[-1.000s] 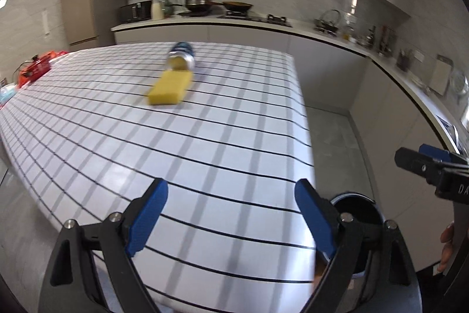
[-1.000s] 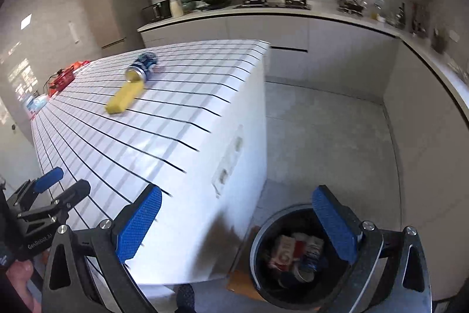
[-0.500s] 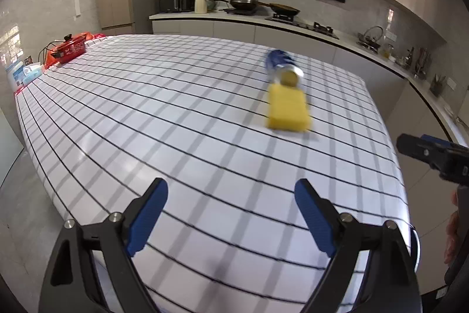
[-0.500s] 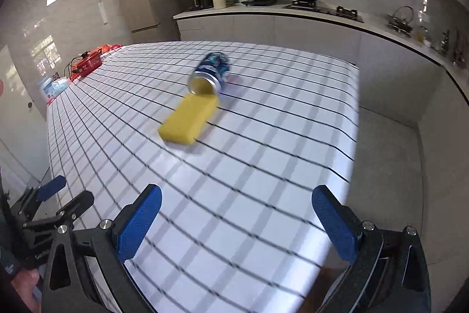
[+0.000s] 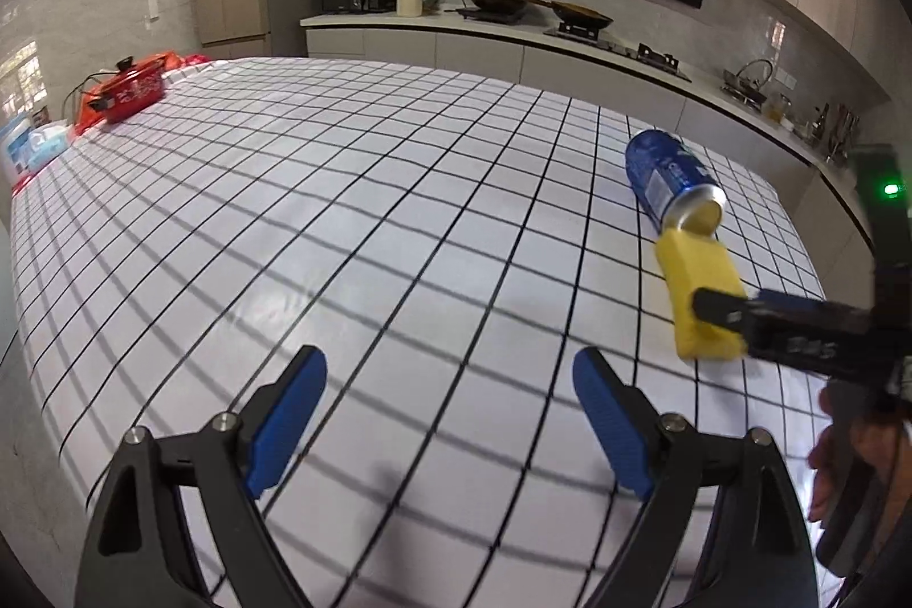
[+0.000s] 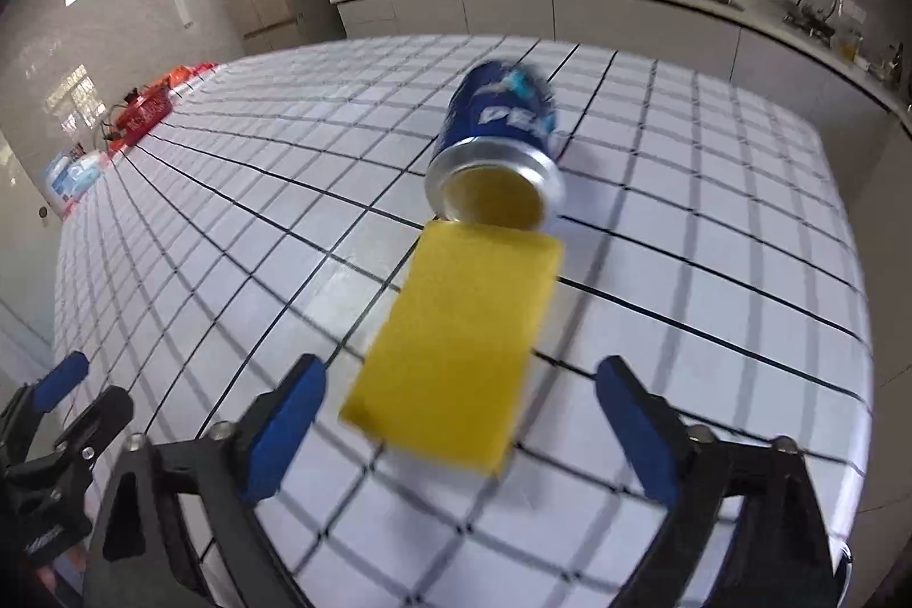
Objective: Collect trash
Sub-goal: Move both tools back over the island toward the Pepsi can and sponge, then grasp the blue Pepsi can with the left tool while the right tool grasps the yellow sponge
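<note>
A yellow sponge (image 6: 461, 340) lies flat on the white checked tablecloth (image 6: 228, 220), its far end touching a blue soda can (image 6: 501, 135) that lies on its side. My right gripper (image 6: 461, 425) is open and empty, its fingers hovering either side of the sponge's near end. My left gripper (image 5: 450, 414) is open and empty above bare cloth, left of the sponge (image 5: 701, 300) and can (image 5: 672, 180). The right gripper's fingers (image 5: 798, 323) cross the left wrist view over the sponge's near end.
A red pot (image 5: 128, 92) and boxes (image 5: 34, 146) stand at the table's far left corner. The table's right edge (image 6: 855, 266) drops to the floor. A kitchen counter (image 5: 513, 32) with a stove and pans runs along the back wall.
Both grippers swung left from the trash bin beside the table to over the tabletop. The right gripper has closed in on the sponge. The sponge and can have not moved.
</note>
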Available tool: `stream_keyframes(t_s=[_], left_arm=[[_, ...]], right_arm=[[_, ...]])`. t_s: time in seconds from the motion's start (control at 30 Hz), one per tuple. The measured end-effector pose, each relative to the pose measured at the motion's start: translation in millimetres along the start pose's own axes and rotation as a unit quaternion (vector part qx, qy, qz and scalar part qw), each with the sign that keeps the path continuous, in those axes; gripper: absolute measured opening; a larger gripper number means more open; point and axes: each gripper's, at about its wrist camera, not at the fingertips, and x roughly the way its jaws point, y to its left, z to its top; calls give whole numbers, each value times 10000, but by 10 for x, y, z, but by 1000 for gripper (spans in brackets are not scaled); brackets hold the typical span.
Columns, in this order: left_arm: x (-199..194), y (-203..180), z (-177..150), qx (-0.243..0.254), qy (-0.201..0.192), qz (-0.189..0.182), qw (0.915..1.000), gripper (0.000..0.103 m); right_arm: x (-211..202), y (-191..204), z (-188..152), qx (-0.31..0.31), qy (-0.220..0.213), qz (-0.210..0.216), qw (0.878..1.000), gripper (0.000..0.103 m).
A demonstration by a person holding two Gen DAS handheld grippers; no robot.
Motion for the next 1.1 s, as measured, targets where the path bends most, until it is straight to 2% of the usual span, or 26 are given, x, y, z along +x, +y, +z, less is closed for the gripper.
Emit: stream_keyframes(t_s=[0.03, 0.13, 0.37, 0.67, 0.8, 1.0, 1.1], left_arm=[[36, -1, 24, 16, 6, -31, 10000, 89], [153, -105, 88, 95, 51, -171, 9998, 89], [379, -692, 210, 489, 140, -636, 9967, 89], [773, -1457, 664, 642, 54, -908, 9938, 89], [965, -1617, 842, 586, 115, -888, 9943, 89], [1300, -1645, 995, 505, 483, -841, 9940, 89], [1395, -1596, 988, 332, 742, -973, 9919, 81]], right_arm=[[82, 4, 22, -4, 78, -5, 10000, 74], [100, -58, 14, -110, 123, -106, 9998, 65], [-172, -785, -111, 378, 63, -492, 9980, 65], [-48, -1435, 221, 578, 13, -616, 9964, 64], [62, -1594, 399, 682, -34, -541, 9962, 64], [259, -1700, 701, 766, -59, -442, 9961, 64], [313, -1658, 773, 751, -34, -442, 9962, 64]])
